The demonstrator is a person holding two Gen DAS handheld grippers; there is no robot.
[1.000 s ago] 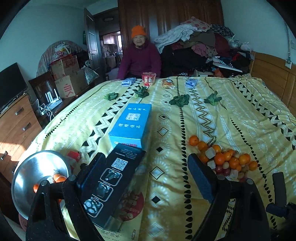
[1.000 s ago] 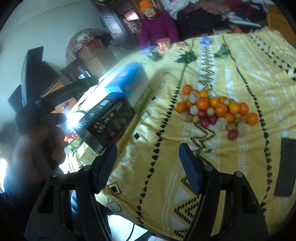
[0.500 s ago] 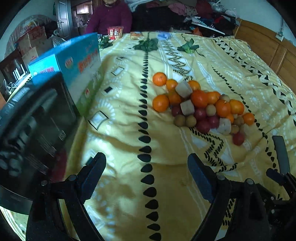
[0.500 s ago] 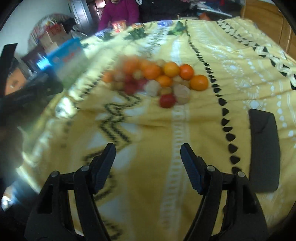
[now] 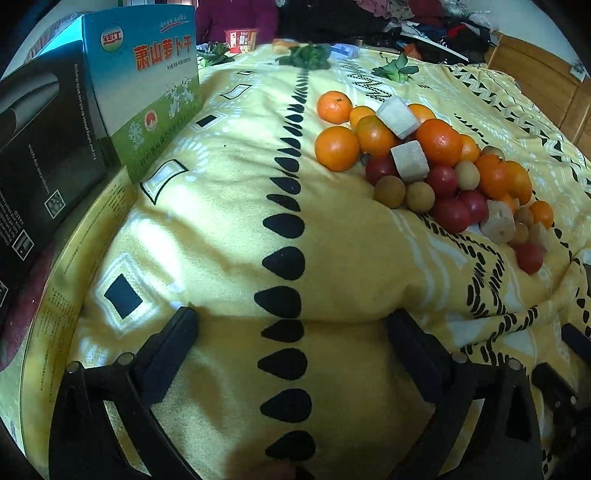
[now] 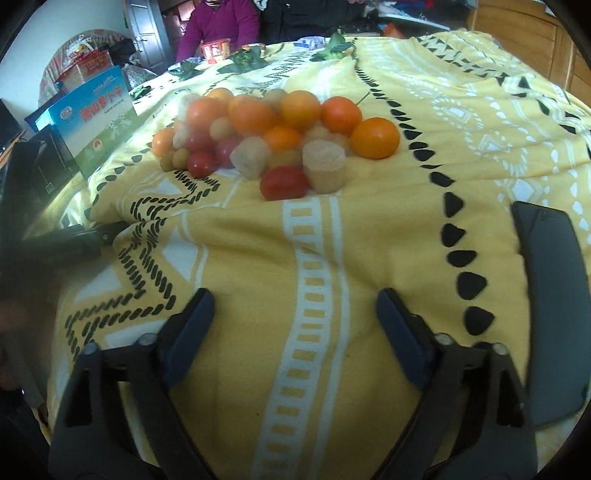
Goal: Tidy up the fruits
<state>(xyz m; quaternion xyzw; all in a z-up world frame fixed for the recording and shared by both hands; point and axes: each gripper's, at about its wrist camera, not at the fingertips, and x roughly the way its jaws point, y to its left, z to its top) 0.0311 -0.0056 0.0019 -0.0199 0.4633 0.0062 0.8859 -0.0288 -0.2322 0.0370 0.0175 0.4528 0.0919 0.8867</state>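
Observation:
A pile of fruit lies on the yellow patterned bedspread: oranges, small red tomatoes, brown longans and pale lotus-root chunks. In the right wrist view the same pile lies ahead, with a red tomato and a lotus chunk nearest. My left gripper is open and empty, low over the bedspread, short and left of the pile. My right gripper is open and empty, short of the pile.
A blue-green box and a black box stand at the left. A dark phone lies at the right. Leafy greens and a snack cup lie at the far edge, where a person sits.
Both grippers have dropped low over the bed and moved toward the fruit pile, which now looms larger. The metal bowl has left the left view.

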